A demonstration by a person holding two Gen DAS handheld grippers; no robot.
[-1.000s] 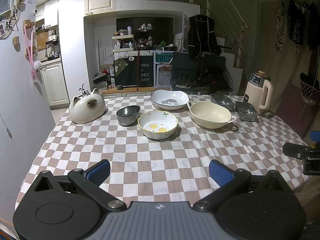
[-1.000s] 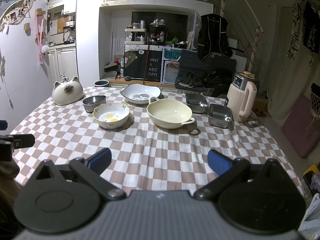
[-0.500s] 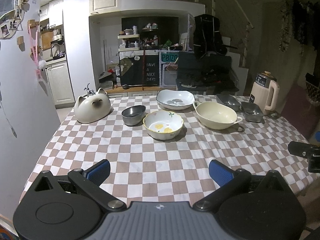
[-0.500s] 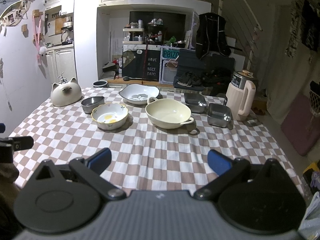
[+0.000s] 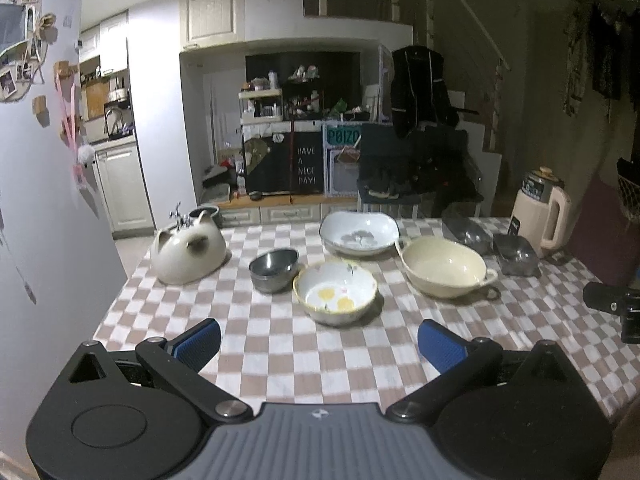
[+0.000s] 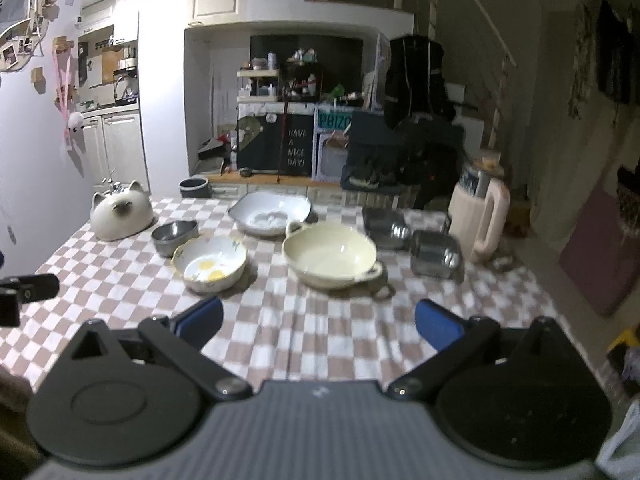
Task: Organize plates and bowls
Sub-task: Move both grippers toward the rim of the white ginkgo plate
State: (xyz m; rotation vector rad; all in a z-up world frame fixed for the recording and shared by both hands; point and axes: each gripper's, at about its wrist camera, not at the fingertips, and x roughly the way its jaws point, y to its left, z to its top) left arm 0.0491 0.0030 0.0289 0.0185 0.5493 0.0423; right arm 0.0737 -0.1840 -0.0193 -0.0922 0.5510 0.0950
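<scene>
My left tongs (image 5: 319, 340) hang over the near edge of the checkered surface (image 5: 280, 356), blue pads spread wide apart and holding nothing. My right tongs (image 6: 319, 322) are in the same state, apart and empty, toward the near right side.

The flowered bowl (image 5: 335, 298) sits almost dead ahead of the left tongs, toward the middle of the surface, with the small steel bowl (image 5: 274, 270) just beside it on its far left. The cream handled bowl (image 6: 330, 254) lies straight ahead of the right tongs, its loop handle (image 6: 382, 289) pointing at the near right corner. Behind these, toward the far edge, rests the white scalloped dish (image 5: 359, 233).

I judge the left hand nearer the flowered bowl, the right nearer the cream one, so each goes forward.
</scene>
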